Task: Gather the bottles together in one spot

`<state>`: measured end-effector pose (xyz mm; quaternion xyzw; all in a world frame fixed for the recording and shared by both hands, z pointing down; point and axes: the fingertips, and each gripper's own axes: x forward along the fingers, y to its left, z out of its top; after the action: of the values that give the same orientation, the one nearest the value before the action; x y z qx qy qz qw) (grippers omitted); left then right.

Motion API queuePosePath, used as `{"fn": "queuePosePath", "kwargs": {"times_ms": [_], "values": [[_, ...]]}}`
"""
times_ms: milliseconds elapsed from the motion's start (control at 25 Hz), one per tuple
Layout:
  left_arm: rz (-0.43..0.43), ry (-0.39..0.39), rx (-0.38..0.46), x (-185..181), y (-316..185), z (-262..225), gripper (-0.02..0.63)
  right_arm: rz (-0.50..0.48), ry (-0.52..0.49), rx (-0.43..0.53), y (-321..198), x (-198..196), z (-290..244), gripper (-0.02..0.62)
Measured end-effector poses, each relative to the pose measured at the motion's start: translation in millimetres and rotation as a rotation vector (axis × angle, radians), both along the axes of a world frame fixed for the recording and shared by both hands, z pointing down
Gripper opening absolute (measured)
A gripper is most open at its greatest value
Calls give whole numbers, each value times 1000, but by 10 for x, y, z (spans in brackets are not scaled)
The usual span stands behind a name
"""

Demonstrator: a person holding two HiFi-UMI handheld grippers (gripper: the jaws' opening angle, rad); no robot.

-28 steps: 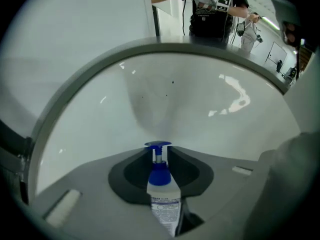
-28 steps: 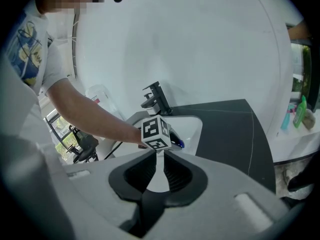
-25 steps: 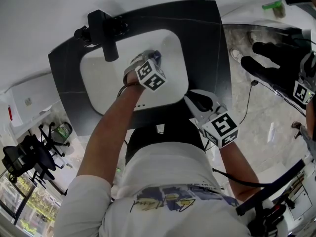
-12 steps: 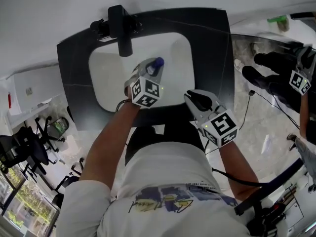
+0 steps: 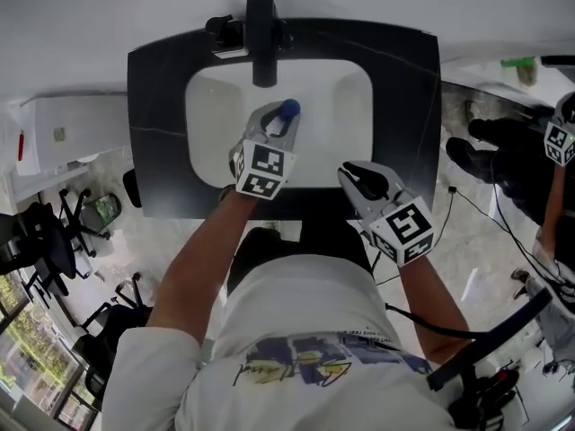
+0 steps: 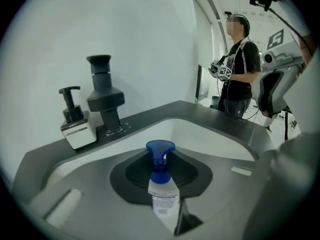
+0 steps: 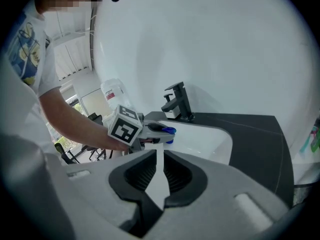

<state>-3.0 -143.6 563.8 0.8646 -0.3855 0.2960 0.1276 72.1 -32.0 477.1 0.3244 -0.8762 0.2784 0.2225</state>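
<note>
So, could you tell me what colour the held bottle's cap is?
The bottle has a blue cap; the left gripper view shows it best.

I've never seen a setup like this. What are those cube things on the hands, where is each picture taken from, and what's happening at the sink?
There is no robot here. A person holds a hand-worked clamp, called a gripper, in each hand, and the marker cubes are parts of those grippers. One picture comes from a camera on the person's head, looking steeply down. The other two come from cameras riding on each gripper, looking along its jaws. Below is a white sink set in a dark counter, with a black faucet and a soap dispenser beside it. The left gripper holds a small white bottle with a blue top over the sink; its jaws have just been closing on it. The right gripper is empty, its jaws a narrow slit apart.
</note>
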Motion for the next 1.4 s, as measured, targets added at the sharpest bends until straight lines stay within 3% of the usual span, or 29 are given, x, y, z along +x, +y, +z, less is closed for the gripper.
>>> {"fn": "queuePosePath", "kwargs": {"times_ms": [400,800,1040,1400], "values": [[-215,70,80,-640,-47,-561,75,-87,-11,25,13,-281,-109,46],[-441,122,188,-1420,-432,-1051,75,-155,-1,30,-28,-396,-92,46],[-537,149,237,-1747,-762,-1220,75,-178,27,25,-36,-377,-22,46],[-609,174,330,-1998,-1374,-1462,75,-179,55,13,-91,-268,25,46]]}}
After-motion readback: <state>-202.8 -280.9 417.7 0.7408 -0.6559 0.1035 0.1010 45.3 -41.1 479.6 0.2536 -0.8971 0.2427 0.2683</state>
